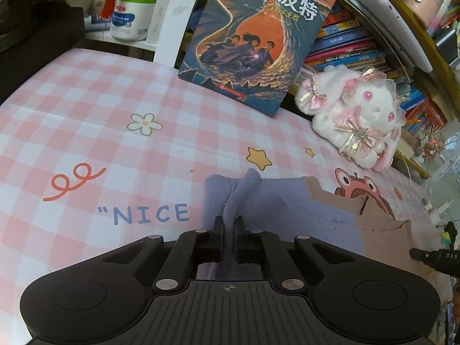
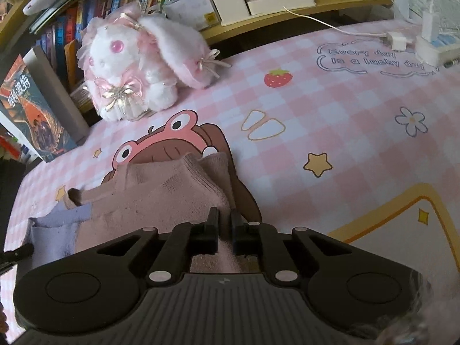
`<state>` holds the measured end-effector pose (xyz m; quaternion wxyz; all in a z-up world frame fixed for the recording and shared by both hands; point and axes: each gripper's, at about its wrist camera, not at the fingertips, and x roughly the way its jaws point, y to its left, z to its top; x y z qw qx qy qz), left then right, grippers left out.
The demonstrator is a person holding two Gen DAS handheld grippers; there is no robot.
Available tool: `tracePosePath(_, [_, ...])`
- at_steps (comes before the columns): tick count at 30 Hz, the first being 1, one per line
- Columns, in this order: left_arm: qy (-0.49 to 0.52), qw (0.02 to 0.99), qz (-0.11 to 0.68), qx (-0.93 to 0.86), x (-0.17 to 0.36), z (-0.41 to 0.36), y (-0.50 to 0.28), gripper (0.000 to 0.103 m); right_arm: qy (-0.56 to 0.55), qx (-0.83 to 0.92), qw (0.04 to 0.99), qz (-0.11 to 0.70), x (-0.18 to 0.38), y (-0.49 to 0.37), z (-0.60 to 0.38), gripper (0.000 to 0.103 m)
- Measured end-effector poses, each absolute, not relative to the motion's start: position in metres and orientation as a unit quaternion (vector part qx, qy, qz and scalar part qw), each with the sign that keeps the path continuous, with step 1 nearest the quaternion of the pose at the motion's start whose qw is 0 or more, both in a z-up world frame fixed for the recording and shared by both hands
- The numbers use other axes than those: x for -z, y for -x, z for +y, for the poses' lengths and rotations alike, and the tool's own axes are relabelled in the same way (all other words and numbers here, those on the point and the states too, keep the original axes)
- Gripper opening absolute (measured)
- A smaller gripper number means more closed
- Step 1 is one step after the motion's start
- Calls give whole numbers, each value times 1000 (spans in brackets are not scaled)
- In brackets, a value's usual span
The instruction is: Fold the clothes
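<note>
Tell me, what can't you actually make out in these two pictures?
- Near end of the sock, both views: hidden under the gripper bodies.
- Whether it is one sock or two stacked: unclear.
- Left gripper and right gripper: pinching fabric; fingertips partly buried.
- Shelf book titles, right view: too small.

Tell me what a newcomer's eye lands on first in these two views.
First, the white and pink plush bunny sitting at the far edge of the pink checked mat, with the Harry Potter book propped upright to its left. Nearer, the lilac and mauve sock lies on the mat, its lilac end pinched by the left hand-held gripper, its mauve end by the right hand-held gripper.
</note>
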<state>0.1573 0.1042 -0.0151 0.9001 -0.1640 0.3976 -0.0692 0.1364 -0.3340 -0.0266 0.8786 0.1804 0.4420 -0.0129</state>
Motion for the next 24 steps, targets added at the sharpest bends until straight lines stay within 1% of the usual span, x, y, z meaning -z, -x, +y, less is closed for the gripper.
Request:
tracePosePath(3, [158, 905, 390, 58, 10, 103, -153, 13, -173, 13, 880, 443, 26, -136, -332, 11])
tracePosePath(4, [155, 907, 387, 55, 8, 103, -152, 18, -164, 14, 882, 442, 24, -136, -330, 12])
tracePosePath(6, [150, 915, 372, 45, 0, 101, -143, 23, -149, 13, 887, 437, 20, -132, -328, 24])
tracePosePath(7, [147, 920, 361, 39, -6, 100, -136, 30, -142, 12, 890, 434, 17, -130, -327, 28])
tracePosePath(8, [146, 924, 352, 33, -11, 98, -128, 37, -136, 7, 894, 428, 14, -127, -327, 35])
tracePosePath(9, [145, 928, 343, 27, -15, 96, -120, 41, -129, 3, 898, 421, 10, -123, -327, 38])
tracePosePath(10, [144, 931, 335, 21, -19, 94, -113, 50, -121, 1, 902, 415, 6, -119, -327, 40])
tracePosePath(11, [143, 933, 330, 15, -22, 92, -107, 55, -113, -1, 905, 409, 3, -115, -327, 45])
tracePosePath(12, [142, 935, 324, 9, -25, 87, -99, 56, -107, -3, 908, 404, -1, -110, -328, 51])
tracePosePath(13, [142, 936, 321, 4, -26, 83, -92, 59, -101, -6, 911, 399, -4, -105, -328, 54])
tracePosePath(14, [143, 937, 318, -3, -27, 78, -85, 64, -95, -8, 914, 393, -7, -100, -329, 60])
tracePosePath(16, [147, 937, 316, -17, -27, 68, -70, 68, -82, -18, 918, 387, -12, -90, -328, 62])
tracePosePath(24, [161, 929, 331, -37, -19, 24, -21, 69, -62, -64, 918, 387, -19, -50, -336, 66])
